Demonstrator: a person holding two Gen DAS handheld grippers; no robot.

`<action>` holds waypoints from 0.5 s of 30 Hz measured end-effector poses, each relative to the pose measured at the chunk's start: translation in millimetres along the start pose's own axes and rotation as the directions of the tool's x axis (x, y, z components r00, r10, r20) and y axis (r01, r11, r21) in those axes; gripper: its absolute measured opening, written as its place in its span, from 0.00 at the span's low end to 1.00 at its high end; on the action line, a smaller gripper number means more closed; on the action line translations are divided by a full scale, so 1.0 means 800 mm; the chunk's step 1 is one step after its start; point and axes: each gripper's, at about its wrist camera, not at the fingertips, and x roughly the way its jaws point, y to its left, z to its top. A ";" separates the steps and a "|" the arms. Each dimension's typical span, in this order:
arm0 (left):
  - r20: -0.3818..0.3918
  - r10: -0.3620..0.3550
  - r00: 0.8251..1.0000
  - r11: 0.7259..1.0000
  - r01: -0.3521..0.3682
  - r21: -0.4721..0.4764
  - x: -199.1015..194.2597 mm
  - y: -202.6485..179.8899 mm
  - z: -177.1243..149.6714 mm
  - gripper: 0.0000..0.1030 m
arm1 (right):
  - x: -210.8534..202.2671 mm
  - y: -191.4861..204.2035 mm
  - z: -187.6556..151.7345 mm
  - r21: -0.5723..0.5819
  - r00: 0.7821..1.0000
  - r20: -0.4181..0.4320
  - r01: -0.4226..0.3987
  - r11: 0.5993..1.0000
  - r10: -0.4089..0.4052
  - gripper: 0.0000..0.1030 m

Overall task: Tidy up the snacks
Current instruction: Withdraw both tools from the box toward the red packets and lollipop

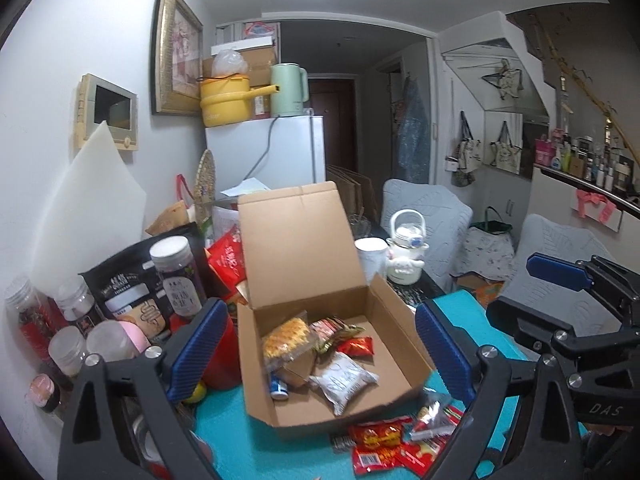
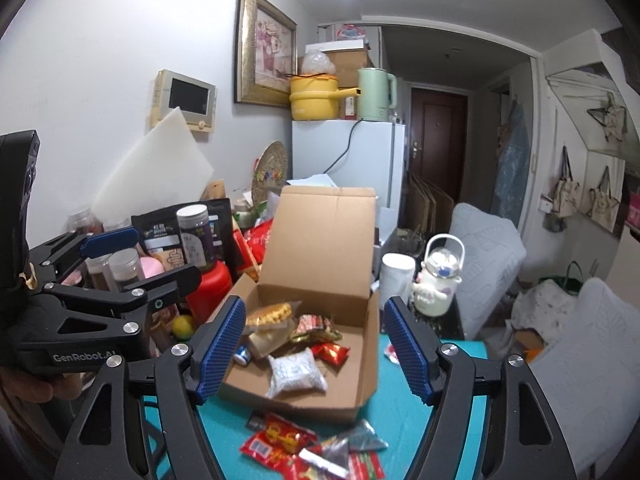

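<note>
Both claws, left claw (image 1: 320, 350) and right claw (image 2: 314, 348), apart and empty above cardboard box (image 1: 320, 264); lemon (image 2: 183, 326) clear only from right wrist.

The cardboard box (image 1: 340, 364) lies open on top, its right half bare — free entry from above. Behind it the raised lid (image 1: 298, 240) blocks the back. Left of the box, jars (image 1: 176, 276) and a red container (image 1: 224, 356) crowd close; in front, loose snack packets (image 1: 384, 440) cover the teal mat (image 1: 472, 312).
</note>
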 end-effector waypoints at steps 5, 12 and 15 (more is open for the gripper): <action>-0.011 -0.022 1.000 1.000 0.022 0.015 -0.014 -0.010 -0.019 0.94 | -0.018 0.000 -0.021 0.013 1.000 -0.007 0.019 1.000 -0.019 0.70; -0.054 -0.072 0.996 0.997 0.073 0.016 -0.020 -0.016 -0.046 0.94 | -0.028 0.002 -0.053 0.047 0.999 -0.038 0.008 0.999 -0.006 0.70; -0.075 -0.079 0.994 0.997 0.080 0.011 -0.021 -0.016 -0.059 0.94 | -0.030 0.008 -0.069 0.051 0.998 -0.056 0.005 0.999 -0.002 0.70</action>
